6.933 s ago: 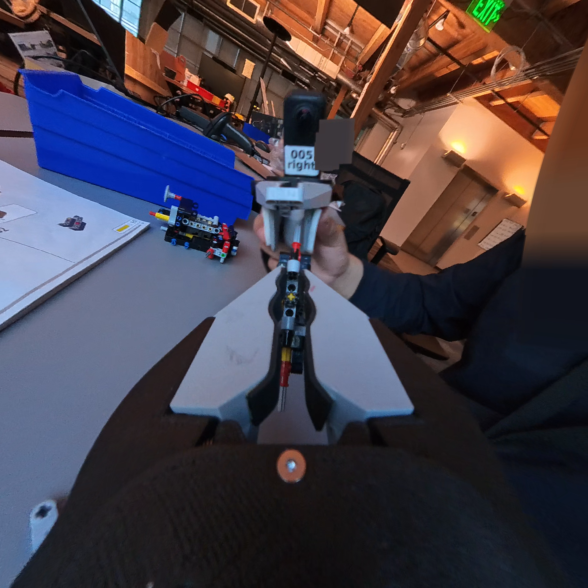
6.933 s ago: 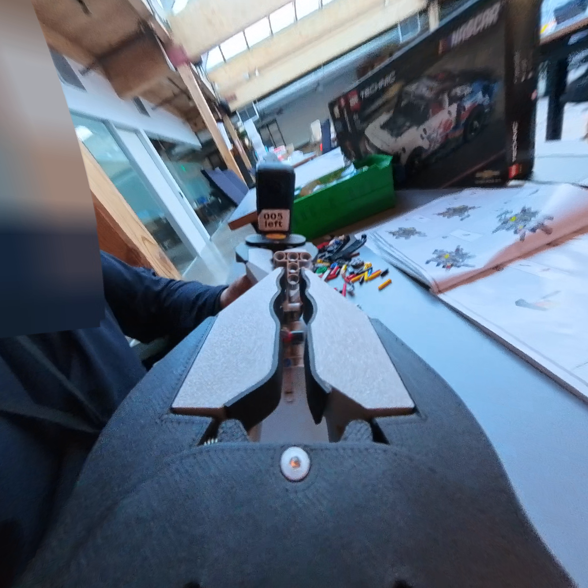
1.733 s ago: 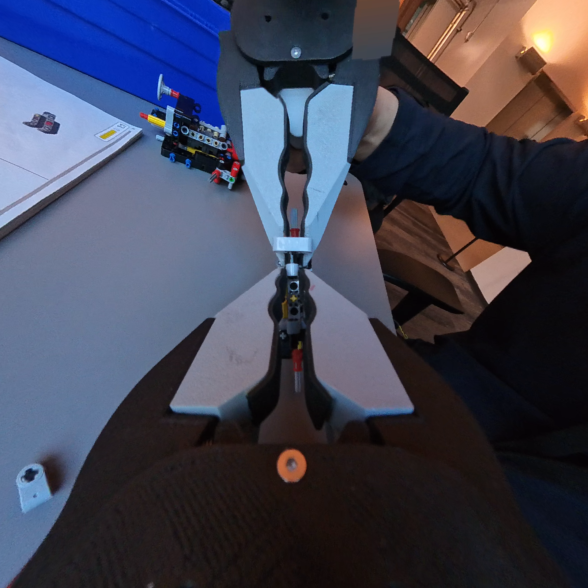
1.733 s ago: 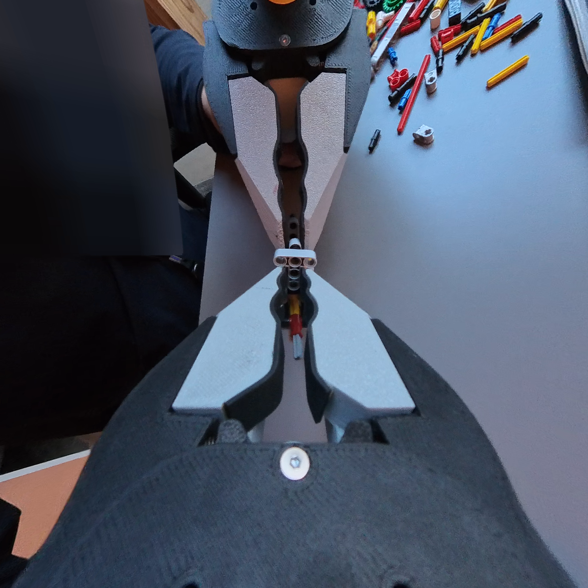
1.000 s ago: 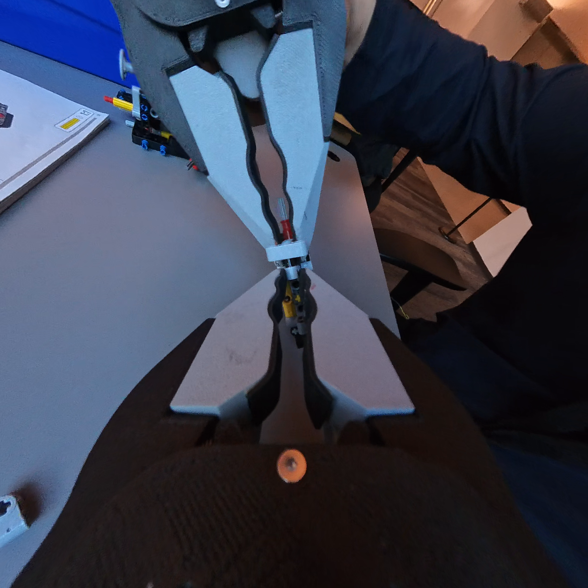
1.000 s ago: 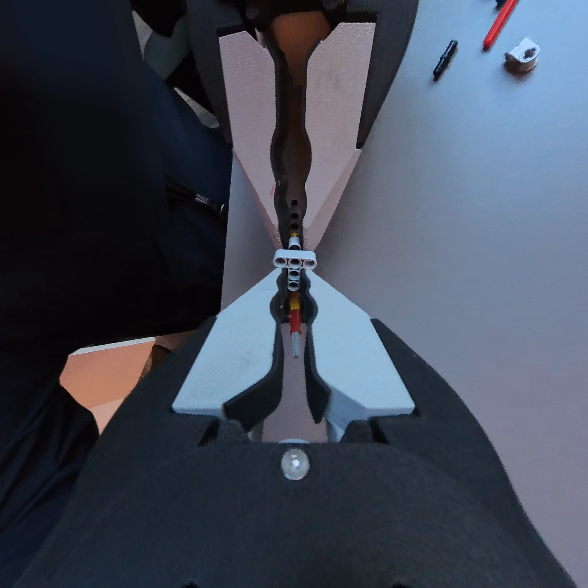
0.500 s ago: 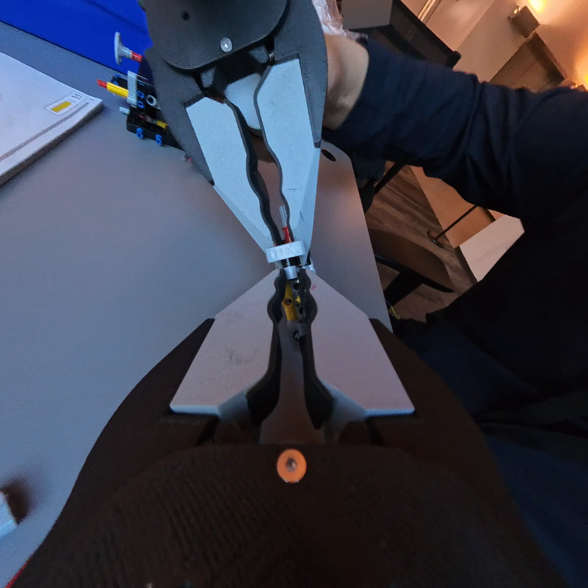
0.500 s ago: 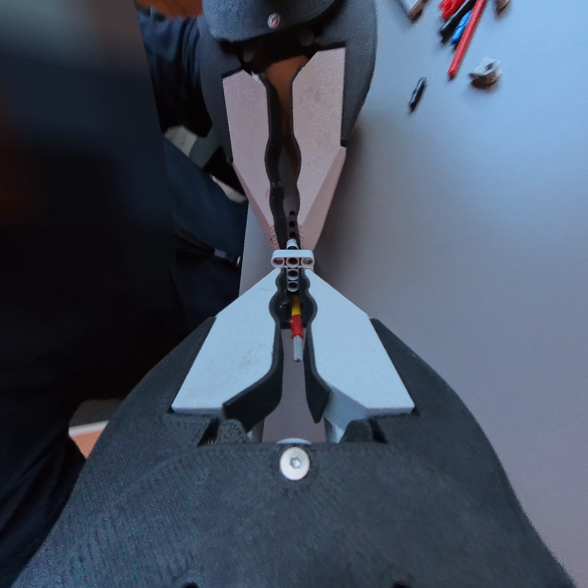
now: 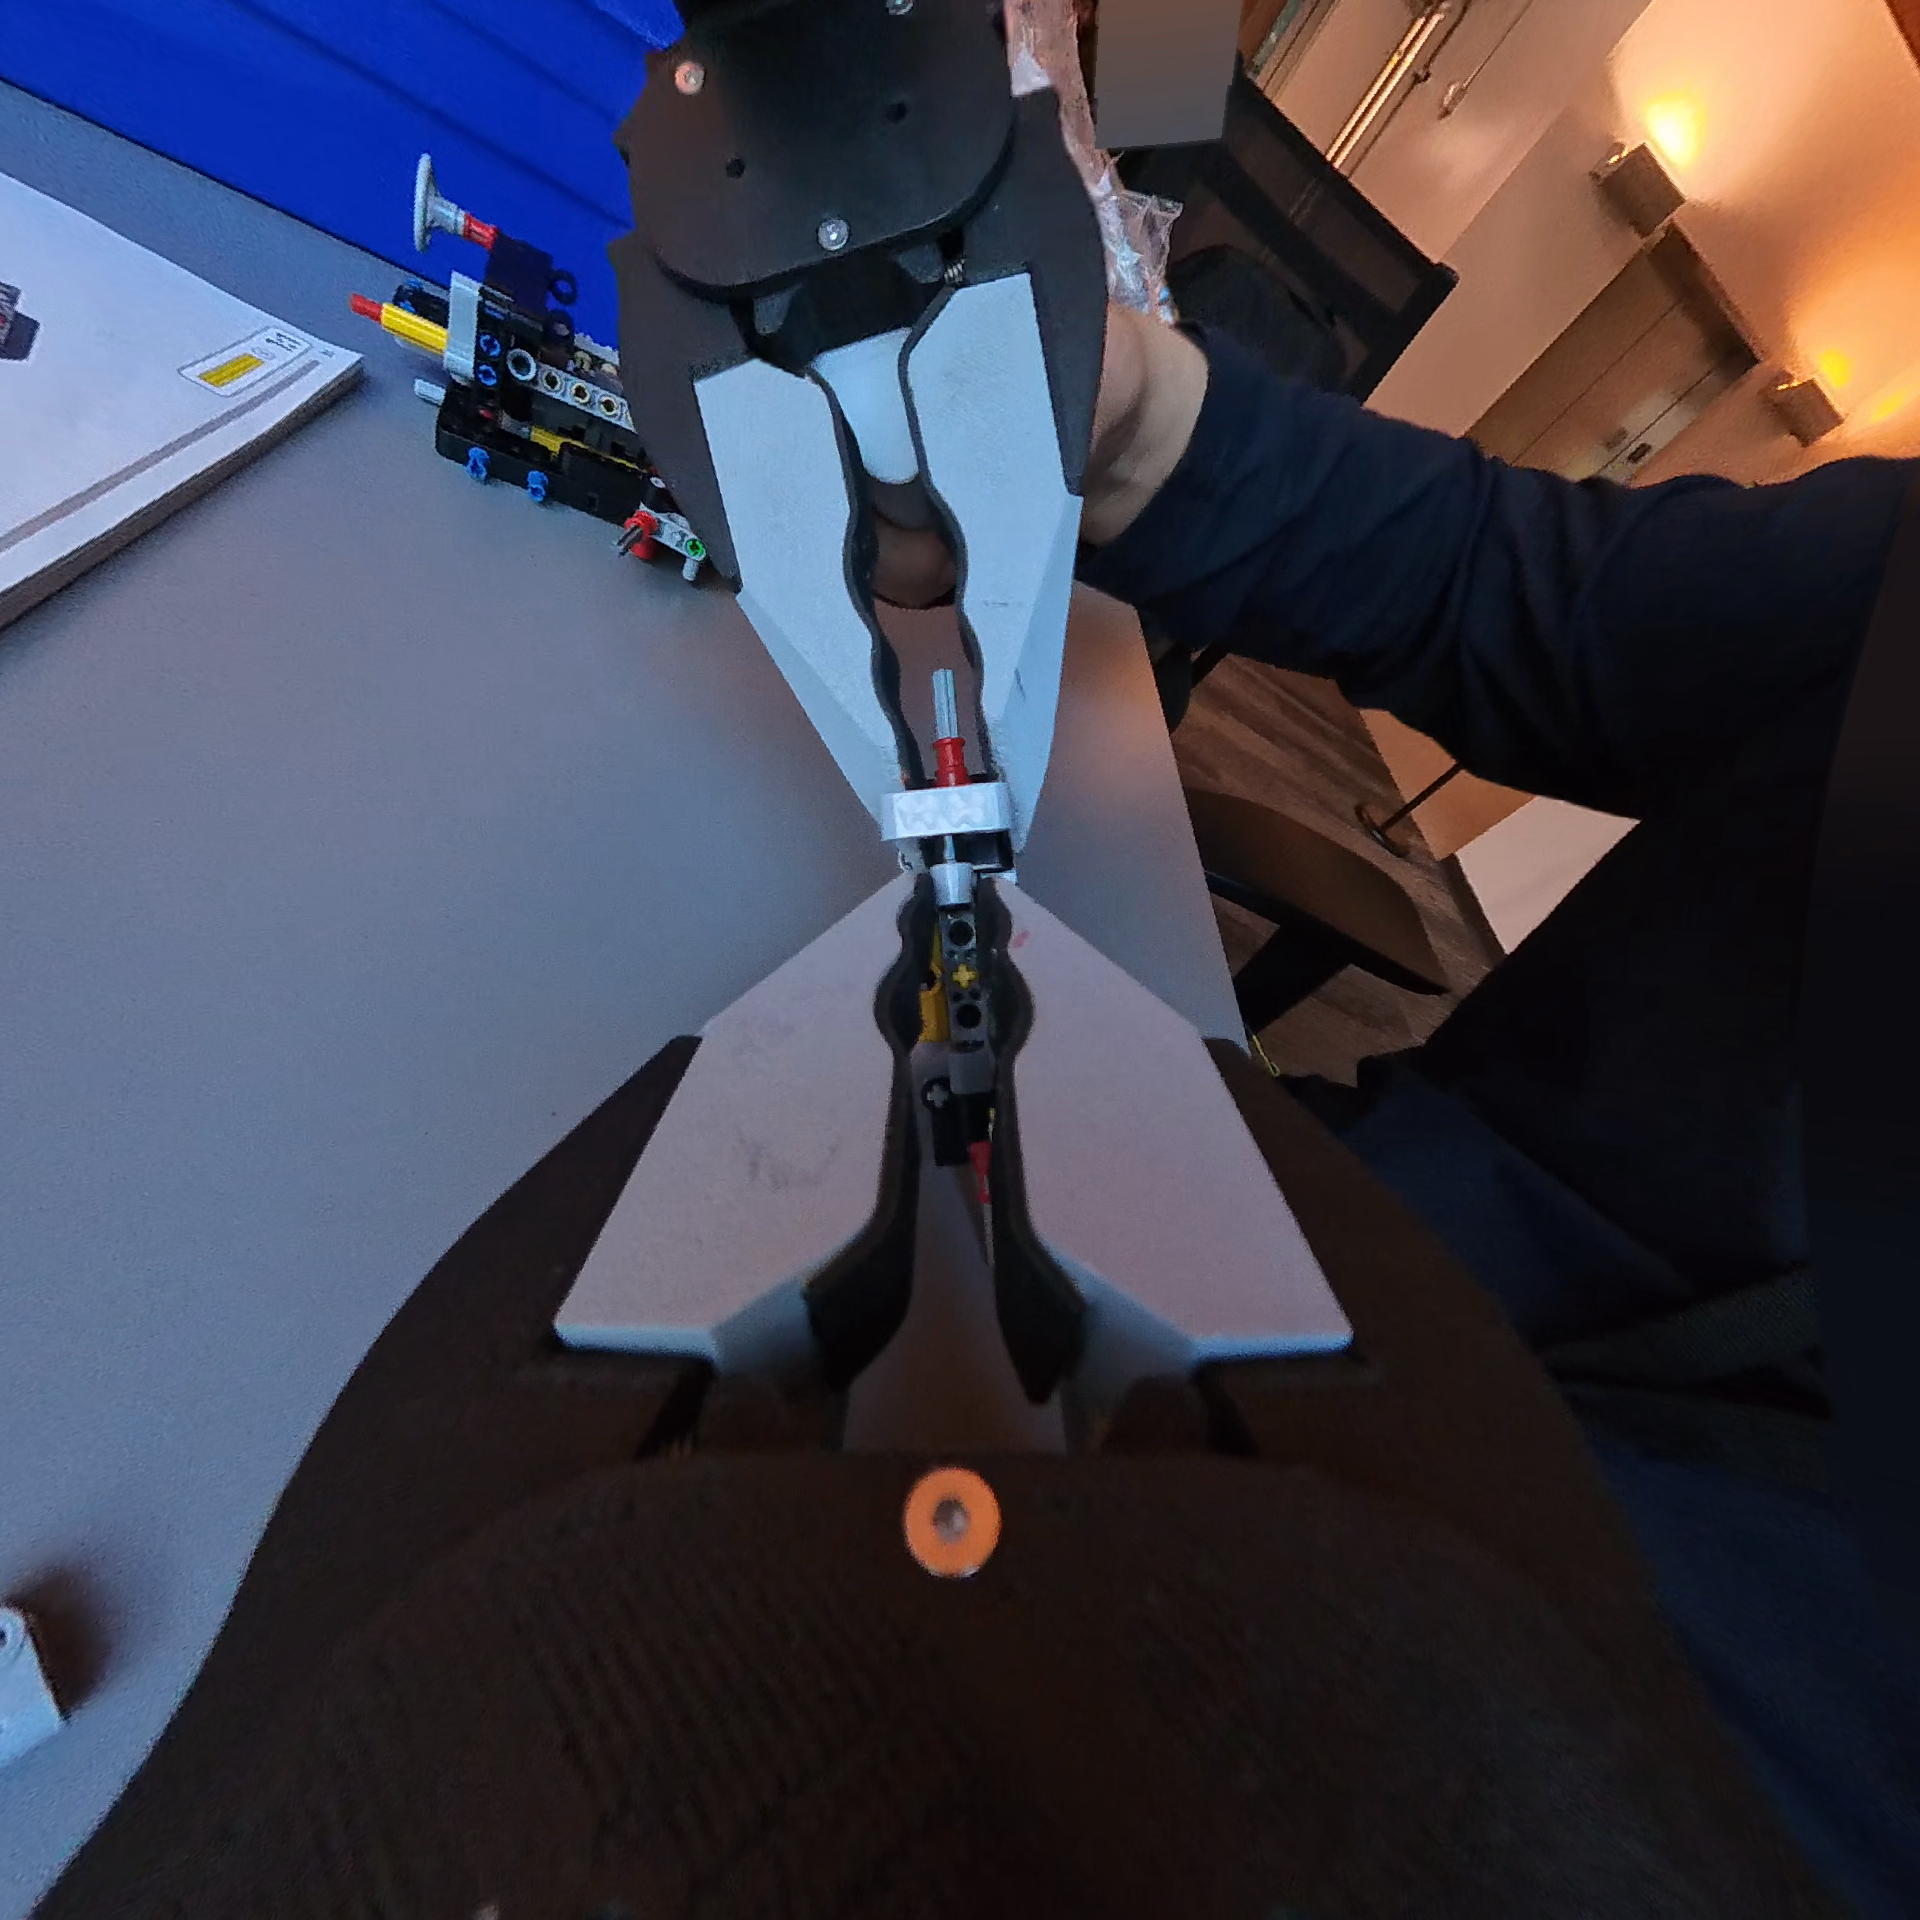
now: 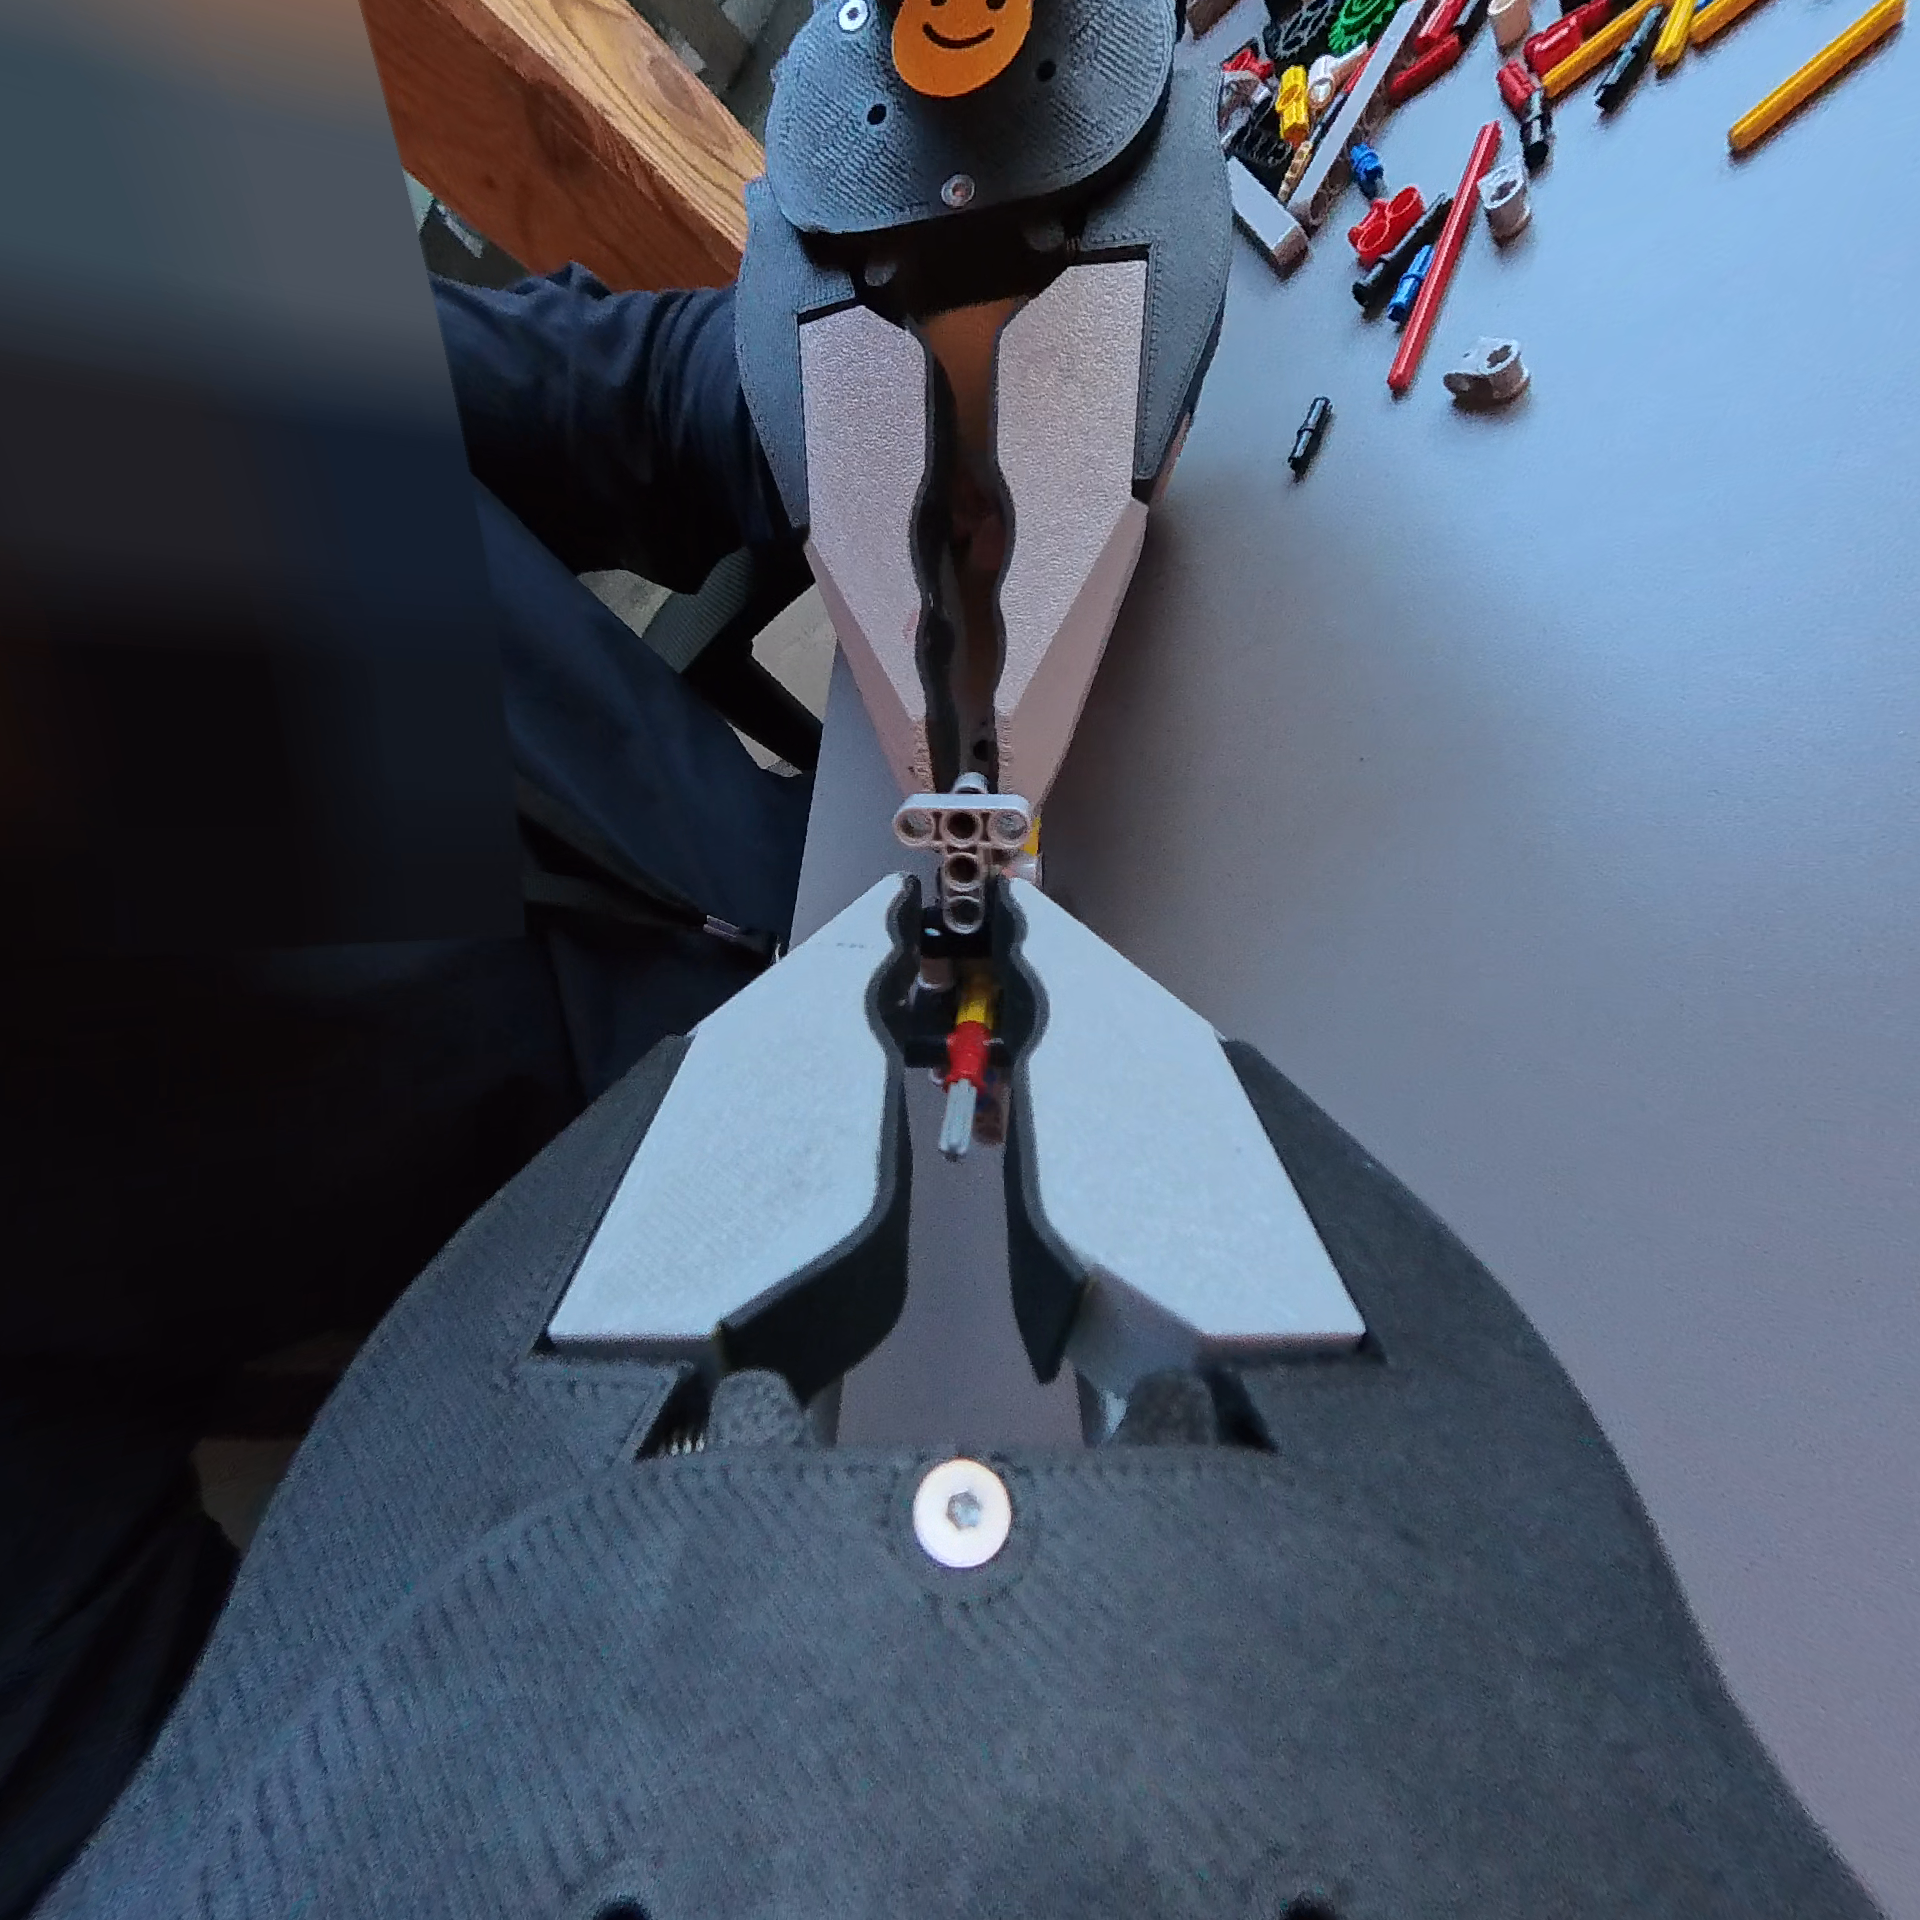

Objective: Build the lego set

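My left gripper (image 9: 956, 894) is shut on a small dark grey and yellow brick assembly (image 9: 964, 977). It meets my right gripper (image 9: 951, 800) tip to tip above the grey table's edge. A white T-shaped beam (image 10: 961, 826) sits on the assembly's front end, also seen in the left wrist view (image 9: 945, 814). Its stem stands between the fingertips of my right gripper (image 10: 961, 894), whose pads stand slightly apart from it. A red and grey axle (image 10: 966, 1049) reaches back between the right fingers. In the right wrist view the left gripper (image 10: 966, 769) faces me.
A blue bin (image 9: 312, 104), a part-built brick model (image 9: 530, 405) and an open booklet (image 9: 125, 416) lie at the far left. Loose coloured pieces (image 10: 1434, 208), a black pin (image 10: 1309, 431) and a white connector (image 10: 1488, 371) lie on the table (image 10: 1558, 935). A person's sleeve (image 9: 1455, 582) is on the right. The grippers are tip to tip, or close to it. The black pin (image 10: 1309, 431) is about equally far from each gripper, around 15 cm.
My right fingers have spread a little and no longer press on the white T beam. The left gripper still holds its assembly. Both grippers have tilted slightly while staying tip to tip.
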A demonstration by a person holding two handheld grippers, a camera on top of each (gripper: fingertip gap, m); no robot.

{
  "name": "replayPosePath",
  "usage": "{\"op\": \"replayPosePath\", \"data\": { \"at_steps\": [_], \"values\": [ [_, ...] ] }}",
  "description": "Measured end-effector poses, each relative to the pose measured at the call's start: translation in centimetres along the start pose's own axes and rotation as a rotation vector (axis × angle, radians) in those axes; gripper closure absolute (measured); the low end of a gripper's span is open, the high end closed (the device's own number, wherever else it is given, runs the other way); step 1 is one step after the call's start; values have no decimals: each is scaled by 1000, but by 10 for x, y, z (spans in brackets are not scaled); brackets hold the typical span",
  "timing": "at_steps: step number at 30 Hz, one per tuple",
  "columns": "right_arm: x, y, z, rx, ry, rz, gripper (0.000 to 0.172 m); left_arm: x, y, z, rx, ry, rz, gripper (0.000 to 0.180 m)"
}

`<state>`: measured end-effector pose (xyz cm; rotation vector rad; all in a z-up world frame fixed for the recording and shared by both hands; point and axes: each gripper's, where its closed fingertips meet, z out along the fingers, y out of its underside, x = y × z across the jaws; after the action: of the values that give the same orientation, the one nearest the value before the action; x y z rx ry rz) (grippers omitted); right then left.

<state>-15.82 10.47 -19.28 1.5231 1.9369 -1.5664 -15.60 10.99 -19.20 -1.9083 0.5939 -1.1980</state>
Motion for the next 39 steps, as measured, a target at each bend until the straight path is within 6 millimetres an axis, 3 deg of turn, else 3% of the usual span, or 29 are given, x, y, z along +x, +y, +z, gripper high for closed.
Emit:
{"op": "replayPosePath", "data": {
  "at_steps": [7,12,30,39],
  "values": [
    [2,-7,-14,43,46,-48,155,0,-1,0,3,11,-13,175],
    [2,-4,-3,6,56,-79,167,0,-1,0,6,10,-8,175],
    [4,-6,2,206,37,-117,168,-1,1,-1,-2,-9,-6,175],
    [3,-1,6,145,-69,-147,168,-1,6,0,-33,3,-10,176]
  ]
}}
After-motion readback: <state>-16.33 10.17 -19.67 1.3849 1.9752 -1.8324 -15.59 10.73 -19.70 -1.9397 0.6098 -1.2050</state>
